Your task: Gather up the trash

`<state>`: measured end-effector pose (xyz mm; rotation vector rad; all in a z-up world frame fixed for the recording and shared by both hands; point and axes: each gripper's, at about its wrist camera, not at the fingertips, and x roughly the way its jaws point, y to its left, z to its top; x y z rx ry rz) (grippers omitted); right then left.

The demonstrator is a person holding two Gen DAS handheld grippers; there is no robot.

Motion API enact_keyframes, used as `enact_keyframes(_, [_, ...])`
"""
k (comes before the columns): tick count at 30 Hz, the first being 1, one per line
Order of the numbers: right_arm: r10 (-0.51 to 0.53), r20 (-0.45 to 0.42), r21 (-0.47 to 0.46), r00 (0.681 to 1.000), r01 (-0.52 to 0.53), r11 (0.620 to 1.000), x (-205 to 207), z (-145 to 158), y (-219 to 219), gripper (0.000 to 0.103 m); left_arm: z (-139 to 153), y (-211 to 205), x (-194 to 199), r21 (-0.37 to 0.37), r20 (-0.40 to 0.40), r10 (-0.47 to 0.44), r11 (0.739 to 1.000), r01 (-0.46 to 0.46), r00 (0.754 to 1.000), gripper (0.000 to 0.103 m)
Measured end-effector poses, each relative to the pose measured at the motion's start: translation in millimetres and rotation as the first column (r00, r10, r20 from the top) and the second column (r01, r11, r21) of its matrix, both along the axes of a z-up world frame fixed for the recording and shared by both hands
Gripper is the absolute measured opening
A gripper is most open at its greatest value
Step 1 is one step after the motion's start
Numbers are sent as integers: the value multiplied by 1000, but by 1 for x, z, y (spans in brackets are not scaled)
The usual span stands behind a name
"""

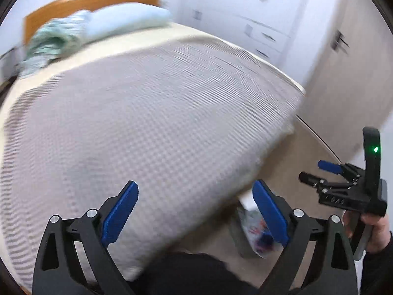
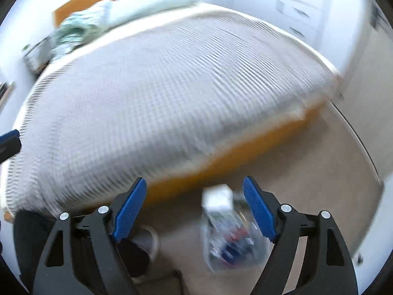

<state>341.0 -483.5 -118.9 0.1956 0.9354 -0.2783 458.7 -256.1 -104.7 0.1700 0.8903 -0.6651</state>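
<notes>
A clear plastic bag of trash (image 2: 228, 241) with red, blue and white items lies on the beige floor beside the bed, with a white piece (image 2: 217, 198) at its far end. It also shows in the left wrist view (image 1: 255, 233). My right gripper (image 2: 196, 209) is open and empty, above the bag. My left gripper (image 1: 196, 211) is open and empty over the bed's near corner. The right gripper shows in the left wrist view (image 1: 316, 172), held in a hand. Both views are blurred by motion.
A bed with a grey-white woven cover (image 1: 147, 113) fills most of both views, with a wooden headboard (image 1: 98, 0), a pale blue pillow (image 1: 127, 19) and a green patterned cloth (image 1: 54, 41). White drawers (image 1: 265, 36) and a wardrobe (image 1: 348, 78) stand beyond. A dark shoe (image 2: 132, 255) is on the floor.
</notes>
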Motion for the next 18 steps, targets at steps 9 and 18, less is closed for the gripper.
enact_keyframes(9, [136, 215, 46, 967, -149, 988, 141, 61, 92, 77, 47, 149, 104, -64, 146, 333, 943, -327, 932, 94])
enact_keyframes(18, [253, 265, -14, 930, -258, 966, 260, 74, 159, 77, 71, 222, 204, -191, 210, 515, 855, -482, 831, 94])
